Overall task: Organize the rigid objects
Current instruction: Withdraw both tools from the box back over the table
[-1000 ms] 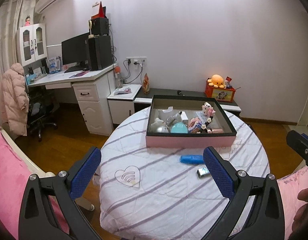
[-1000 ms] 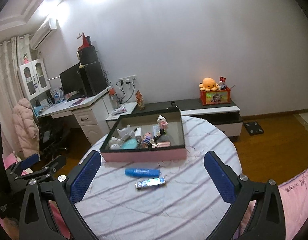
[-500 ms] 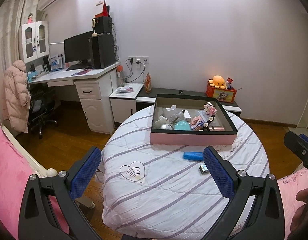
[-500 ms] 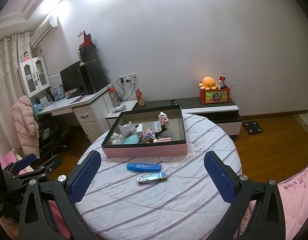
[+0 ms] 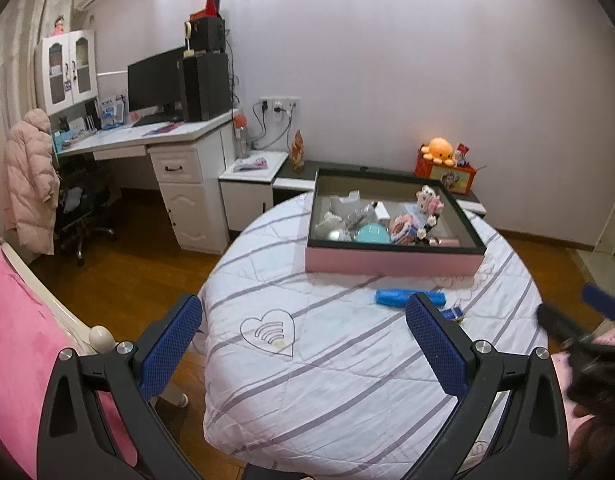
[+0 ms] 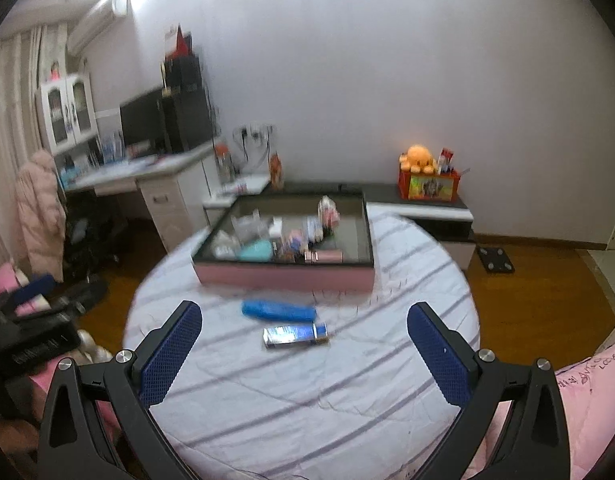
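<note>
A pink box with a black rim (image 5: 391, 262) (image 6: 283, 278) stands at the far side of a round table and holds several small toys and bottles. In front of it on the striped cloth lie a blue tube (image 5: 395, 297) (image 6: 278, 310) and a smaller silver-blue tube (image 6: 294, 335), partly hidden by my finger in the left wrist view (image 5: 451, 313). My left gripper (image 5: 303, 342) is open and empty above the table's near left. My right gripper (image 6: 303, 346) is open and empty above the near edge, short of the tubes.
The round table (image 5: 347, 360) has a white striped cloth with a heart mark (image 5: 269, 332). A pink bed (image 5: 11, 320) lies to the left. A desk with monitor (image 5: 159, 88) and a low cabinet with an orange plush (image 5: 439, 150) stand by the wall.
Both grippers have drawn back a little from the table and shifted; the right wrist view now swings and blurs. The jaws stay open. The objects on the table have not moved.
</note>
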Demonstrator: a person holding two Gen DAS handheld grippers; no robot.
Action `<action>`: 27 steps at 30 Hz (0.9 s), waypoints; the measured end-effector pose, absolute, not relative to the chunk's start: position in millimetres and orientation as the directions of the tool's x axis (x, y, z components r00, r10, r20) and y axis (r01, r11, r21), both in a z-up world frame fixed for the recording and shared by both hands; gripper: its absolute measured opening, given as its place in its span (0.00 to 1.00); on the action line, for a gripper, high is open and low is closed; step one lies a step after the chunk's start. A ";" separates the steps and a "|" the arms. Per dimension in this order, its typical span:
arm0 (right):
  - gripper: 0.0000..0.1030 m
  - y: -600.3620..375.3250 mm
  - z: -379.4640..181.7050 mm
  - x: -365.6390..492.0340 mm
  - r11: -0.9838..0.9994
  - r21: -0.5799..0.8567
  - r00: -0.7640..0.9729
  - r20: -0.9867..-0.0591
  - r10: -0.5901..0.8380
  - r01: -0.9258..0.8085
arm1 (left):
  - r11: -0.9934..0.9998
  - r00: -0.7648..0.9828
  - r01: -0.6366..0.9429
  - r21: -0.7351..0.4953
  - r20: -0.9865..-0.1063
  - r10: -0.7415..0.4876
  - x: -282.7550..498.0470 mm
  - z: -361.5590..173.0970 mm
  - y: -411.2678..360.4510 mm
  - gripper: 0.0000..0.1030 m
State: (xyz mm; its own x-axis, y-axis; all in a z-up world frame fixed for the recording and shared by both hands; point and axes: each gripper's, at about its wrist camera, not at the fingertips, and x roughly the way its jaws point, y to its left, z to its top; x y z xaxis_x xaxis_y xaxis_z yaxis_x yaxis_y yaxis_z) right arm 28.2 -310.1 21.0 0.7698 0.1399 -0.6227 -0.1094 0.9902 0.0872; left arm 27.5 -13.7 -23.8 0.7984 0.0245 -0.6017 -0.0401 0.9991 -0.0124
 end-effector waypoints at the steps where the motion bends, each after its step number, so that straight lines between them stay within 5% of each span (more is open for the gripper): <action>1: 1.00 -308.3 10.1 34.5 0.990 0.082 0.749 -0.647 0.139 -0.113 | 0.999 0.794 -0.039 -0.012 -0.608 0.023 30.0 -27.2 -13.9 1.00; 10: 1.00 -295.3 -64.1 84.7 0.987 0.084 0.616 -0.773 0.151 -0.136 | 1.000 0.738 -0.022 0.011 -0.674 0.024 65.5 -65.0 -18.1 1.00; 24: 1.00 -271.3 -120.5 140.8 0.985 0.050 0.519 -0.844 0.131 -0.168 | 1.000 0.668 -0.016 0.008 -0.744 0.016 109.4 -111.5 -19.7 1.00; 27: 0.80 -276.7 -115.8 137.6 0.987 0.047 0.548 -0.827 0.123 -0.152 | 1.000 0.661 -0.008 -0.006 -0.750 0.000 114.9 -117.0 -21.9 1.00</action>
State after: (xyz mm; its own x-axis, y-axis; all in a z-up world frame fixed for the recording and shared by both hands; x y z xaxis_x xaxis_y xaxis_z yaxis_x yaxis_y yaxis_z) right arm 137.6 -276.7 -115.8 0.5481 0.1234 -0.8273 -0.1519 0.9873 0.0466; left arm 114.9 -21.9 -117.0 0.6613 0.0004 -0.7501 -0.0080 0.9999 -0.0065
